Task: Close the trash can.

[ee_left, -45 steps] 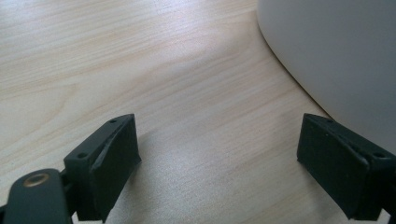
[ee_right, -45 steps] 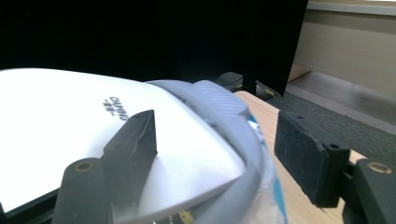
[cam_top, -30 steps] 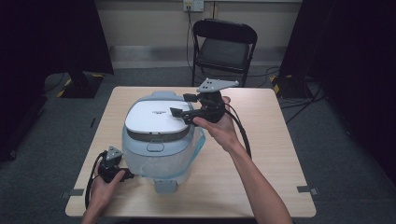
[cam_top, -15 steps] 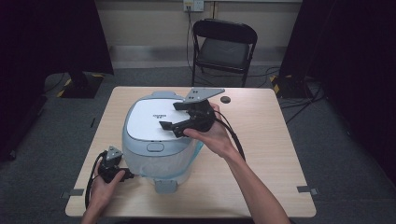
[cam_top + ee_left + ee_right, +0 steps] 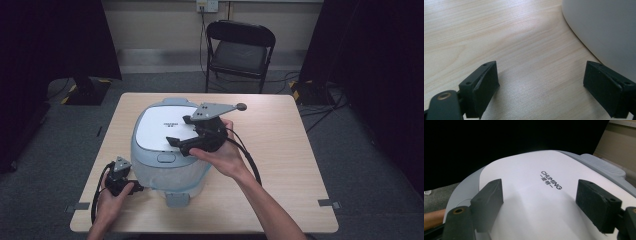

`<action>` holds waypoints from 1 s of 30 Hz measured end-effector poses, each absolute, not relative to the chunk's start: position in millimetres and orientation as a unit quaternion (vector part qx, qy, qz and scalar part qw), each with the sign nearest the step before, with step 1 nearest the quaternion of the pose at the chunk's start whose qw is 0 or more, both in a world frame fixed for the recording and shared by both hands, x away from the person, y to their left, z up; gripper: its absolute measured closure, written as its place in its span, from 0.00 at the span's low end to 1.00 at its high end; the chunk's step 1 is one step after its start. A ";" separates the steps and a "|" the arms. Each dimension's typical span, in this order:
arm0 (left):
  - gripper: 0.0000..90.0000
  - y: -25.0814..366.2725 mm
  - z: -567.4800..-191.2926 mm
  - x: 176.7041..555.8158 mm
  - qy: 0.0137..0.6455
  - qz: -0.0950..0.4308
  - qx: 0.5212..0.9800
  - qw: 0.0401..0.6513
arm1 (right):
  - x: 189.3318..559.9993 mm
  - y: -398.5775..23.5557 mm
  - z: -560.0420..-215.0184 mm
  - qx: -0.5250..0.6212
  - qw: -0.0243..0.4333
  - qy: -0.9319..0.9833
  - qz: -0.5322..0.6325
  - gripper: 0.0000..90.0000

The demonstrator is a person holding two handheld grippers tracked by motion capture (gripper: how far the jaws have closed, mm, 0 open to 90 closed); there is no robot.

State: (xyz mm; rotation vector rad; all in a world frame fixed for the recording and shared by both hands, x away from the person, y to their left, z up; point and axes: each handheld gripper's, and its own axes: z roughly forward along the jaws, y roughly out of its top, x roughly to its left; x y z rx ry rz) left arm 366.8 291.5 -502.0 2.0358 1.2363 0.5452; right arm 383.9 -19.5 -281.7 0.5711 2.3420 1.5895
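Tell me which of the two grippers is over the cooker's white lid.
The right gripper is, jaws open above the white lid. The left gripper sits low on the table beside the cooker's base.

Right gripper (image 5: 180, 134) hovers w/ jaws wide over the pale-blue, white-lidded round rice cooker (image 5: 541, 195); nothing between pads. Left gripper (image 5: 541, 92), jaws apart, has bare light-wood table (image 5: 499, 37) ahead; cooker wall blocks its right.
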 end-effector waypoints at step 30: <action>0.13 291.4 -501.9 366.9 0.476 0.210 0.783 0.341 | 386.1 -14.0 -282.5 0.184 0.131 0.810 0.541 0.25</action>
